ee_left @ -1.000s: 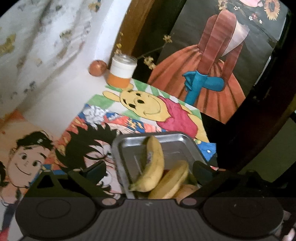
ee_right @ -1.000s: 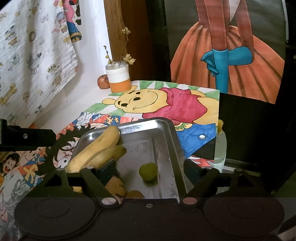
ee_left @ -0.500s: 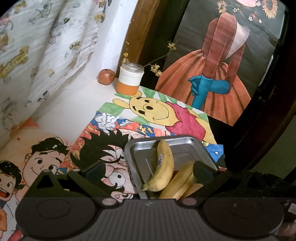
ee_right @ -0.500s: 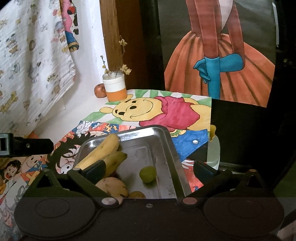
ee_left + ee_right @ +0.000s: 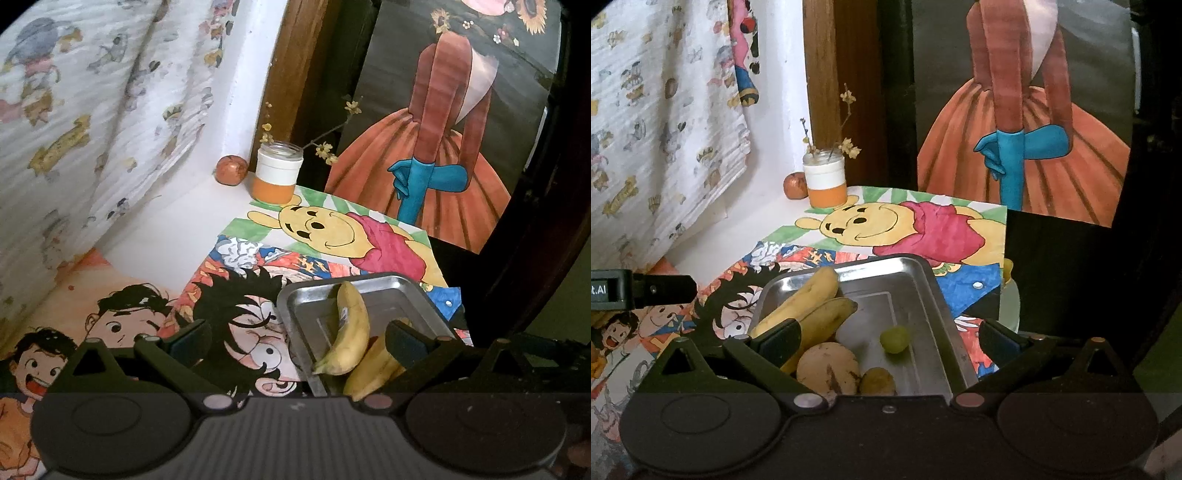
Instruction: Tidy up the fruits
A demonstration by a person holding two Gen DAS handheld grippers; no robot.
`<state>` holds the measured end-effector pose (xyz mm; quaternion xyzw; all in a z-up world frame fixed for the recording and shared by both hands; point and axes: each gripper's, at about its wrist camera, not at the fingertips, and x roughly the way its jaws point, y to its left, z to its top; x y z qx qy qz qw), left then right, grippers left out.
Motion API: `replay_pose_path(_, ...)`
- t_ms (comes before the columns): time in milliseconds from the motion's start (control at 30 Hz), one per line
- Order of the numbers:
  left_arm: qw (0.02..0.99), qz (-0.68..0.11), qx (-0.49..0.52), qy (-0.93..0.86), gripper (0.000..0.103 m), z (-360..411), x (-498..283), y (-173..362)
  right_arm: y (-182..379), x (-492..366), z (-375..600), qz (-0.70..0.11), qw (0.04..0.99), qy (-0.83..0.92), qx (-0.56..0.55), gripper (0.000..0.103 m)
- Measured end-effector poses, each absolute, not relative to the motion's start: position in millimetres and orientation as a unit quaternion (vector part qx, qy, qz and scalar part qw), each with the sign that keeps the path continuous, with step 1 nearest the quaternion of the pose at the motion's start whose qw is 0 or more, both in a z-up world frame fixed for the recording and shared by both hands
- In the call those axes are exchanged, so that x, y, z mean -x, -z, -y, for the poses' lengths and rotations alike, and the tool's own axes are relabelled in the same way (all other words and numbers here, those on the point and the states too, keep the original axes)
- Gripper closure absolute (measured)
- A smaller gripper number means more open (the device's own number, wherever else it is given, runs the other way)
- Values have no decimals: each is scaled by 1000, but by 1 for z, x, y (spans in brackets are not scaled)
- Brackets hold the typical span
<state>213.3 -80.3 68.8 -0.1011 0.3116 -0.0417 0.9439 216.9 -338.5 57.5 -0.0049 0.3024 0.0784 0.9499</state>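
Observation:
A metal tray (image 5: 923, 291) sits on cartoon drawings and holds two bananas (image 5: 809, 302), a small green fruit (image 5: 894, 339), a round tan fruit (image 5: 827, 367) and a smaller brownish fruit (image 5: 877, 381). The tray (image 5: 406, 291) and bananas (image 5: 351, 332) also show in the left wrist view. My right gripper (image 5: 890, 339) is open and empty, above the near end of the tray. My left gripper (image 5: 295, 341) is open and empty, above the tray's left rim. A reddish apple (image 5: 231, 169) lies at the far back beside a jar.
A white and orange jar (image 5: 277, 171) with dried twigs stands at the back by a wooden post. A patterned cloth (image 5: 92, 110) hangs on the left. A painted figure in an orange skirt (image 5: 1023, 147) stands behind. The left gripper's body (image 5: 635, 290) shows at the right view's left edge.
Both grippers have drawn back and up from the tray, so more of the table and fruits shows. Both stay open and empty. The fruits have not moved.

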Motion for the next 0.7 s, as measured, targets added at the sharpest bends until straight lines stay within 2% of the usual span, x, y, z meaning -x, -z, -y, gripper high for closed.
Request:
replay_pose_path(400, 950, -296, 100, 26, 0, 66, -184, -71, -70, -173, 327, -264, 963, -49, -9, 1)
replay_pose_path(700, 961, -249, 120, 3, 0, 56, -151, -74, -82, -144, 311, -228, 973, -38, 16, 1)
